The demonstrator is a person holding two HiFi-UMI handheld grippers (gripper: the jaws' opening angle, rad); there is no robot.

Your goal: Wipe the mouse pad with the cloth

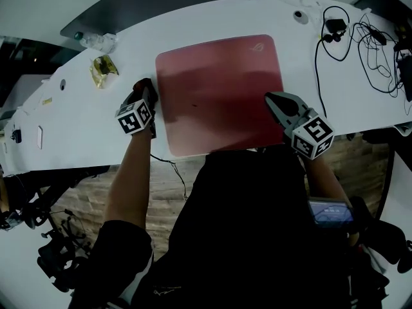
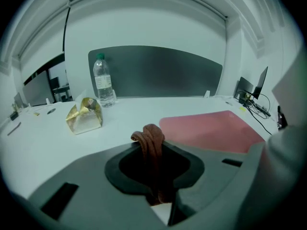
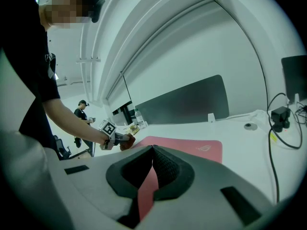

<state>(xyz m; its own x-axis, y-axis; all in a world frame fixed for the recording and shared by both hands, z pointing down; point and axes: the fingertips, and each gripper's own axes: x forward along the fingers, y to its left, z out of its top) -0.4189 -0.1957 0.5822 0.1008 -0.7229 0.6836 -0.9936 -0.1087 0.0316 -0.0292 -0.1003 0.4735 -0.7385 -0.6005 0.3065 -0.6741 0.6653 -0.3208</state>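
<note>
your left gripper (image 1: 147, 98) pinches the cloth (image 2: 151, 140) at the left edge of the mouse pad (image 1: 219, 89), poised to wipe, while your right gripper (image 1: 273, 102), jaws together on nothing, likely steadies the right edge.

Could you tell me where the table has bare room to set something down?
Bare table lies between the mouse pad and the cables, and between the gold package and the front edge. It is crowded at the right end with cables, and by the bottle.

A long white curved bench (image 1: 64, 121) stood before a dark grey divider panel (image 2: 158, 71) and a pale white wall (image 2: 144, 18). Wood-plank floor (image 1: 370, 156) lay below.
</note>
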